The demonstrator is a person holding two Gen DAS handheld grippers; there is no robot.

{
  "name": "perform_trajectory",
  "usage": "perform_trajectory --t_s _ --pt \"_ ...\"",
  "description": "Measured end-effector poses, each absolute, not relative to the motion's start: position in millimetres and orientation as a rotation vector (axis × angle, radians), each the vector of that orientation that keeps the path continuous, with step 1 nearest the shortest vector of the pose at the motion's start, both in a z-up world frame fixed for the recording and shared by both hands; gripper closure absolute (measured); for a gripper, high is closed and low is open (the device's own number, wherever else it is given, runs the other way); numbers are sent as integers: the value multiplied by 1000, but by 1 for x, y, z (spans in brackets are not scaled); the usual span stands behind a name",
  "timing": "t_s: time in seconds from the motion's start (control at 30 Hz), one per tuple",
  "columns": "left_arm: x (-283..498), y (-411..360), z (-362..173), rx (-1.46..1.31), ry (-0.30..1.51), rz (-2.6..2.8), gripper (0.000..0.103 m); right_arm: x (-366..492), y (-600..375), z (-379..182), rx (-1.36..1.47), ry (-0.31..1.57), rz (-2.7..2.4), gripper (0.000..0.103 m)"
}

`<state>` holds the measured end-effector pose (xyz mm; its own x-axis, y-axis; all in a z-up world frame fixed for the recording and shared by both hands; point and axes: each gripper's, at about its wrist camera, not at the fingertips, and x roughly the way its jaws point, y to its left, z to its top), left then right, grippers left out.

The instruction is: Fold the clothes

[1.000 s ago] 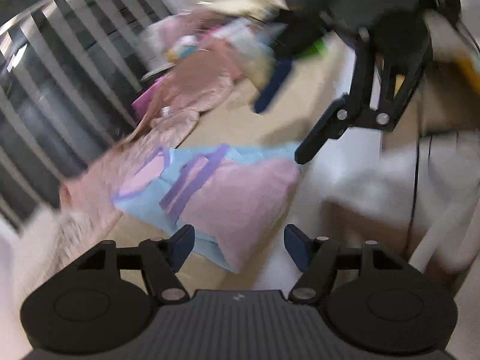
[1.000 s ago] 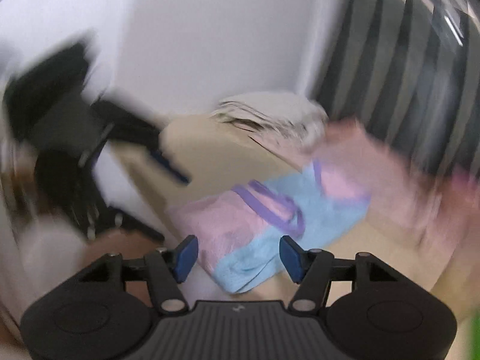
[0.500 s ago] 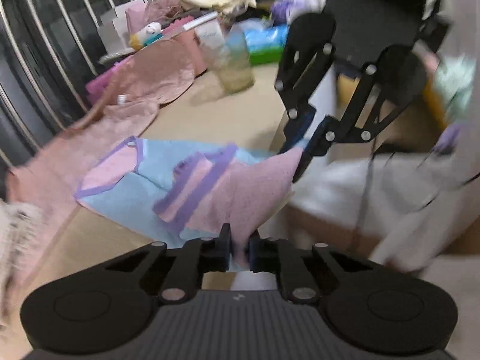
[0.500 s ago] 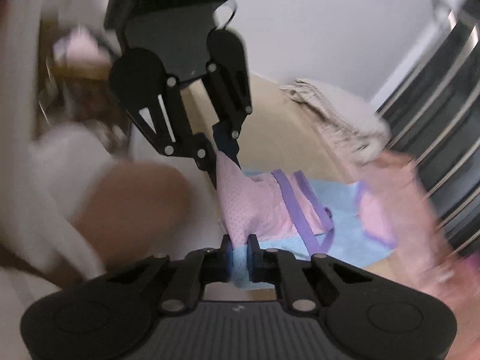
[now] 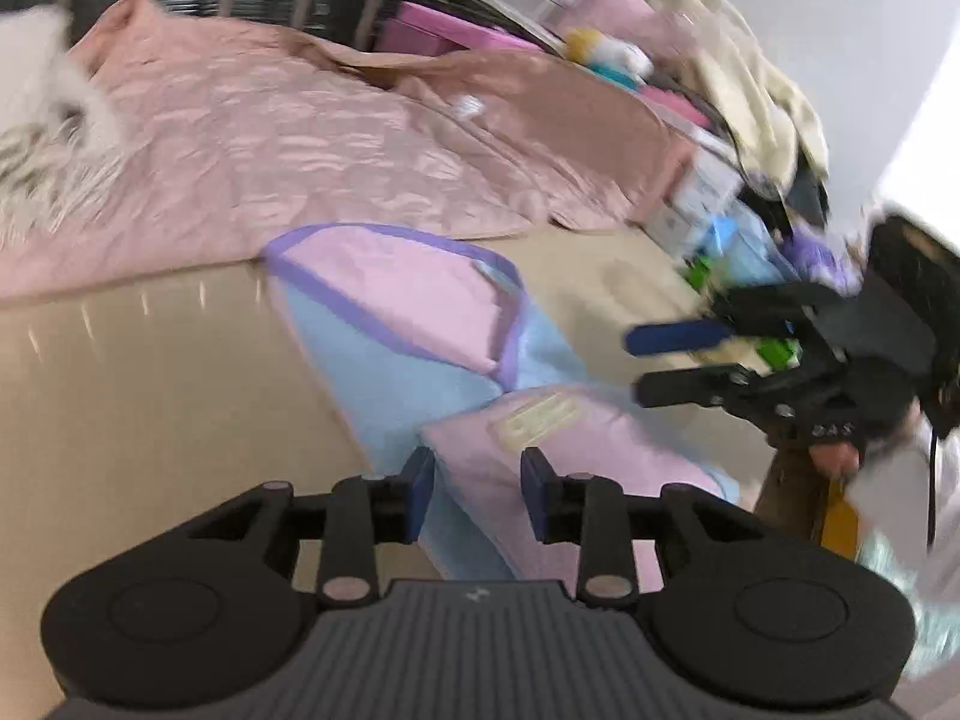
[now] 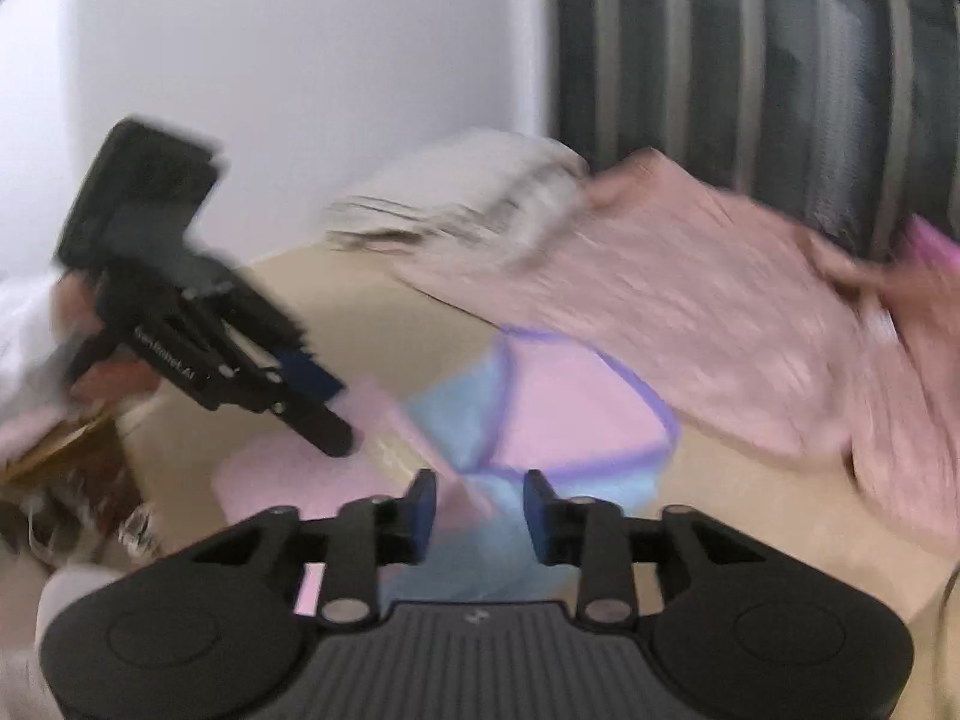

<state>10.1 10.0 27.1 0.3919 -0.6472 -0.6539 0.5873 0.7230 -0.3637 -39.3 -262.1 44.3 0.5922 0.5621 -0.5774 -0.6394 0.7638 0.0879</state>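
A small pink and light-blue garment with purple trim lies on the beige table, its pink near part folded over with a label showing. My left gripper hovers over that pink fold; its jaws are opening, the cloth lies under and between them, and the pads do not press it. My right gripper is likewise opening above the garment, with the cloth loose below it. Each gripper shows in the other's view: the right gripper at the right, the left gripper at the left, both blurred.
A large pink quilted cloth covers the table's far side, with a white fringed cloth at its end. A clutter of boxes, bottles and a cream cloth is piled at the back right. A dark ribbed wall stands behind.
Half a second ago both grippers were shut on the garment's raised pink edge. Now both have let go, the fold lies on the garment, and both hands have swung and rolled.
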Motion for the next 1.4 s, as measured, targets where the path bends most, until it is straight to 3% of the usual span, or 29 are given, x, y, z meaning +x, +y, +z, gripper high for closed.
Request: perform_trajectory --t_s 0.03,0.07,0.1,0.23,0.27,0.3,0.33,0.37,0.47,0.63,0.9,1.0,1.07,1.2,1.3,1.4 --pt "3 15 28 -99 848 -778 53 -45 -268 43 -105 607 683 71" --pt "-3 20 30 -119 830 -772 47 -55 -274 43 -69 584 670 68" --pt "-10 22 32 -134 811 -768 40 -66 -280 42 -23 560 664 58" --pt "-18 4 34 -142 808 -752 40 -78 -286 26 165 592 654 53" --pt "-17 -4 32 -123 816 -748 41 -80 -284 19 193 603 646 58" --pt "-17 -10 30 -102 827 -738 50 -80 -282 14 206 610 629 78" --pt "-18 -14 26 -85 847 -726 60 -79 -280 9 215 616 608 87" --pt "-19 -18 23 -69 862 -713 61 -76 -277 3 224 629 583 98" --pt "-31 -20 21 -30 841 -663 61 -77 -270 -4 173 626 546 98" --pt "-63 -12 39 26 699 -541 53 -108 -268 18 118 472 542 94" --pt "-90 -16 20 104 690 -486 51 -113 -255 -5 33 547 521 89" --pt "-94 -12 13 74 694 -480 39 -123 -252 2 -1 492 580 89" --pt "-96 -15 11 105 688 -481 39 -123 -242 -4 -76 534 644 89" --pt "-70 -4 37 66 705 -449 39 -119 -241 14 -121 523 660 84" --pt "-23 -6 58 64 698 -364 37 -87 -249 41 -86 495 552 66" --pt "40 -15 56 28 748 -286 38 -21 -247 47 -106 554 346 66"
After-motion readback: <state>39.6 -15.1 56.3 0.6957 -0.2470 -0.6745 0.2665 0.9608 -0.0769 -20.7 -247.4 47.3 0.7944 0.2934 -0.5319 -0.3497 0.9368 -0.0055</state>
